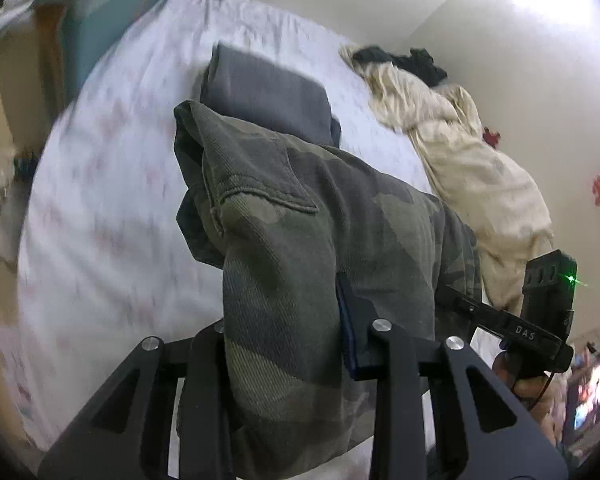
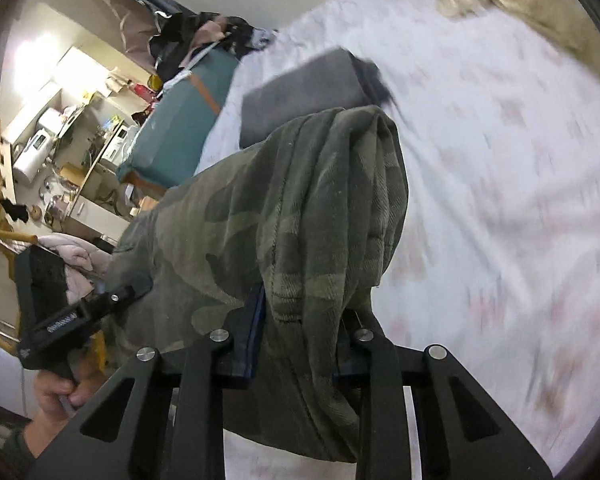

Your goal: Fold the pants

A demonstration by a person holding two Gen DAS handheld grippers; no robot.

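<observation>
The camouflage pants hang bunched above the bed, lifted off the sheet. My left gripper is shut on one thick fold of them, with cloth draped over its fingers. In the right wrist view the same pants spill over my right gripper, which is shut on another bunched edge. A span of the pants stretches between the two grips. The right gripper's body shows at the right of the left wrist view, and the left gripper's body shows at the lower left of the right wrist view, held by a hand.
A folded grey garment lies on the white patterned bed sheet beyond the pants. A cream blanket is heaped along the wall side. A teal bag and a clothes pile sit at the bed's far end.
</observation>
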